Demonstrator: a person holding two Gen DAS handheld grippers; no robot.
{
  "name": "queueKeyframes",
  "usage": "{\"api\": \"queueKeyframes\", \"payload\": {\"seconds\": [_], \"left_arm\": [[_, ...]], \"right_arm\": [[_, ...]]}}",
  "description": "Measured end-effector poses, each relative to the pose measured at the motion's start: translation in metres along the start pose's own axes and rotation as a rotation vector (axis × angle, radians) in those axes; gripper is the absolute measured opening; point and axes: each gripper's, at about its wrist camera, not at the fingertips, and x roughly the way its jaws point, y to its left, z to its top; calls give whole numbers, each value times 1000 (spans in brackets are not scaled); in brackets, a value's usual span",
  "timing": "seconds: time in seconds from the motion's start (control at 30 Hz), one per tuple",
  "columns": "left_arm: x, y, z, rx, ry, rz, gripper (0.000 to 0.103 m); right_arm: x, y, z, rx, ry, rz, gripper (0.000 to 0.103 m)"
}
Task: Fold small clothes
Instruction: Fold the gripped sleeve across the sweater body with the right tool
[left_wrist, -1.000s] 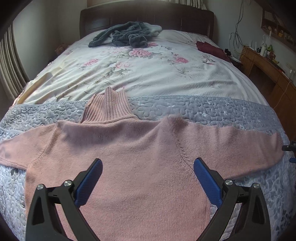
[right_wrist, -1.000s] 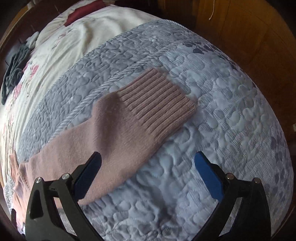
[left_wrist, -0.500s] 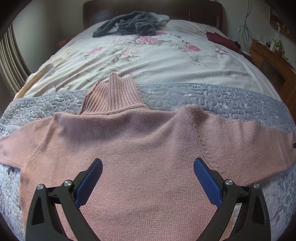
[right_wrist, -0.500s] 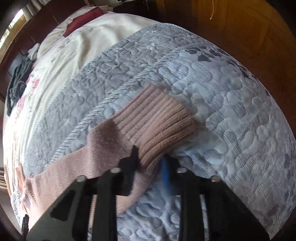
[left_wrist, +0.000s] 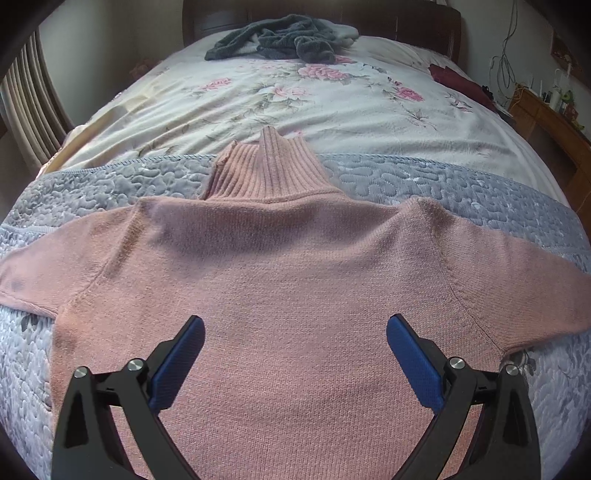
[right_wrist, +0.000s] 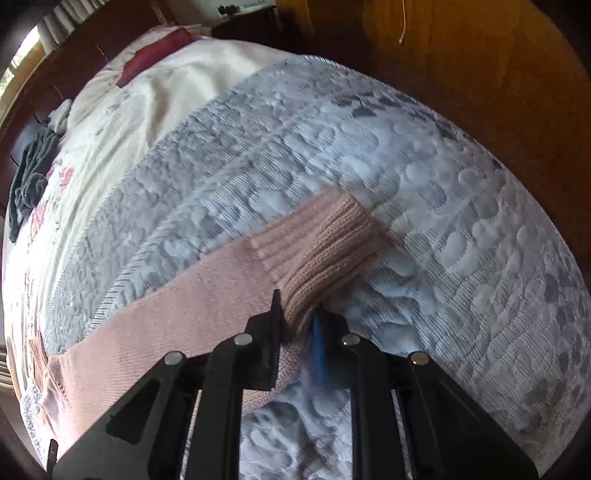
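Note:
A pink turtleneck sweater (left_wrist: 288, 280) lies flat on the grey quilted bed cover (left_wrist: 461, 188), collar pointing away, both sleeves spread sideways. My left gripper (left_wrist: 295, 332) hovers open over the middle of its body, blue pads wide apart. In the right wrist view the sweater's right sleeve (right_wrist: 207, 295) stretches across the quilt (right_wrist: 443, 221), and my right gripper (right_wrist: 299, 317) is shut on the ribbed sleeve cuff (right_wrist: 328, 243), which is bunched and lifted off the cover.
A dark grey garment pile (left_wrist: 280, 37) lies near the headboard on the floral sheet (left_wrist: 295, 99). A dark red cloth (left_wrist: 458, 81) sits at the bed's right side. Wooden furniture (left_wrist: 546, 118) stands to the right, beyond the bed edge.
My right gripper went from open over the sleeve cuff to shut on it, and the cuff has bunched and risen. My left gripper moved forward over the sweater, staying open.

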Motion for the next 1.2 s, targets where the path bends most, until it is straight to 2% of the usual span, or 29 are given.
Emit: {"api": "queueKeyframes", "payload": {"seconds": [0.13, 0.3, 0.47, 0.57, 0.7, 0.83, 0.97, 1.07, 1.2], "left_arm": [[-3, 19, 6, -26, 0, -2, 99], [-7, 37, 10, -66, 16, -36, 99], [-12, 46, 10, -66, 23, -76, 99], [-12, 52, 9, -73, 36, -95, 99], [-10, 58, 7, -86, 58, -110, 99], [-6, 60, 6, -89, 76, -117, 99], [-2, 55, 6, -90, 94, -146, 99], [3, 42, 3, -94, 122, -199, 99], [13, 10, -2, -95, 190, -301, 99]], "right_arm": [[-38, 50, -13, -127, -71, 93, 13], [-59, 152, -62, -338, -69, 223, 13], [-53, 244, -126, -483, -19, 311, 13], [-43, 279, -158, -503, 51, 383, 13], [-35, 322, -202, -557, 107, 403, 13], [-22, 338, -226, -593, 152, 363, 21], [-23, 335, -237, -605, 197, 421, 35], [-39, 319, -244, -603, 197, 465, 38], [-58, 278, -238, -515, 178, 511, 41]]}}
